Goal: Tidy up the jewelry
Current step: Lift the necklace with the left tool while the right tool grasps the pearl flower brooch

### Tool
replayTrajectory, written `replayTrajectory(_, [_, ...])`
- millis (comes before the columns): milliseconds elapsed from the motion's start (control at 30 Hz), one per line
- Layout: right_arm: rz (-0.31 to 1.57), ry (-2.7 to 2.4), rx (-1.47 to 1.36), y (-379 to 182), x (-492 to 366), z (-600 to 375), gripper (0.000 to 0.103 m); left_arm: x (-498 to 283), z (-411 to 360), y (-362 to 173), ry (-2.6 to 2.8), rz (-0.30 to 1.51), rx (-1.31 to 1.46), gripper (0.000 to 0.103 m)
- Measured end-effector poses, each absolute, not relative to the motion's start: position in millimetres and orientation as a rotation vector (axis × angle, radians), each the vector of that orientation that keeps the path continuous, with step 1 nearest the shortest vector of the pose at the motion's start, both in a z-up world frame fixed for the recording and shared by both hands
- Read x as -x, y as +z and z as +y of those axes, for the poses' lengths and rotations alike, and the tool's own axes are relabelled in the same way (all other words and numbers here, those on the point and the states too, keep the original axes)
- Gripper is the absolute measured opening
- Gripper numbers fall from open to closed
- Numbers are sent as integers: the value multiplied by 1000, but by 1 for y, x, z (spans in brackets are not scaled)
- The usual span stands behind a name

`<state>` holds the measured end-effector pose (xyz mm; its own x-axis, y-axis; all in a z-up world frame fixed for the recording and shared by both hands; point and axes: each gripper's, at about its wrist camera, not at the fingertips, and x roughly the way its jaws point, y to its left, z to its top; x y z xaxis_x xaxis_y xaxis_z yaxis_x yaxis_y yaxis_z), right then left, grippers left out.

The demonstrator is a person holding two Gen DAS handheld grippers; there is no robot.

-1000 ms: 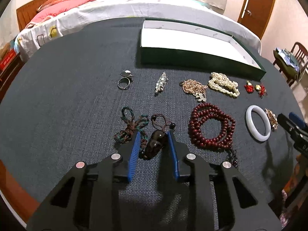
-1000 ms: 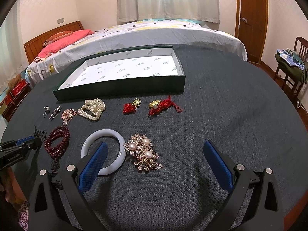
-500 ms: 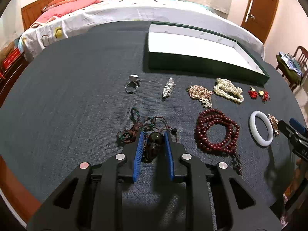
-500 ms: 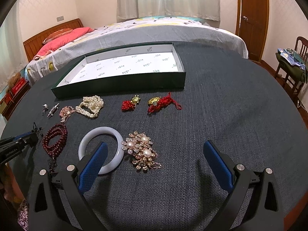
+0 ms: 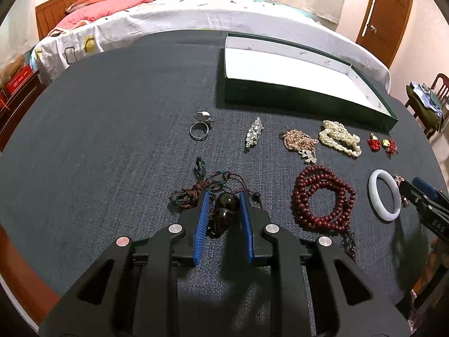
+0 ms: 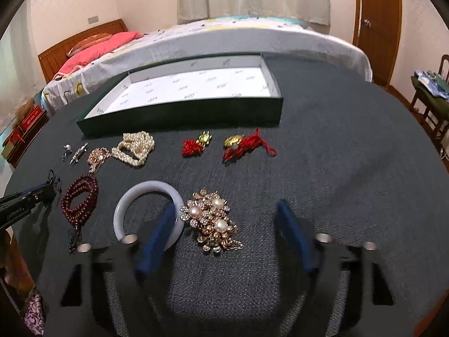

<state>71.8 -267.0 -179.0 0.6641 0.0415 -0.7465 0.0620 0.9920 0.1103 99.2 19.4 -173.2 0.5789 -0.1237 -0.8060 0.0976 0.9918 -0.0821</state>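
My left gripper (image 5: 223,199) is shut on a dark bead pendant (image 5: 223,210) whose braided cord (image 5: 196,191) trails on the cloth to the left. My right gripper (image 6: 224,210) is open, its fingers either side of a gold and pearl brooch (image 6: 213,221), the left finger over a white jade bangle (image 6: 146,196). The green box with a white lining (image 6: 190,90) stands at the back; it also shows in the left wrist view (image 5: 294,64).
On the dark cloth lie a ring (image 5: 199,132), a silver brooch (image 5: 254,133), a rose-gold piece (image 5: 299,141), a pearl strand (image 5: 341,139), red beads (image 5: 322,199) and two red tasselled charms (image 6: 227,146). A bed stands behind, a chair (image 6: 432,95) at right.
My left gripper closed on the bead pendant and drew it and its cord slightly toward me. My right gripper narrowed and moved forward around the brooch.
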Motion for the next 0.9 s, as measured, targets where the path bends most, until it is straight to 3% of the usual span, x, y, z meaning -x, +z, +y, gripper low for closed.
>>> replayTrajectory(267, [874, 9, -133, -182, -73, -271, 41, -100, 19, -174, -131, 944, 27, 22])
replayTrajectory(667, [874, 6, -92, -182, -74, -266, 45, -101, 20, -175, -132, 946, 38, 22])
replayTrajectory(900, [872, 10, -94, -181, -71, -270, 40, -101, 19, -175, -129, 946, 37, 22])
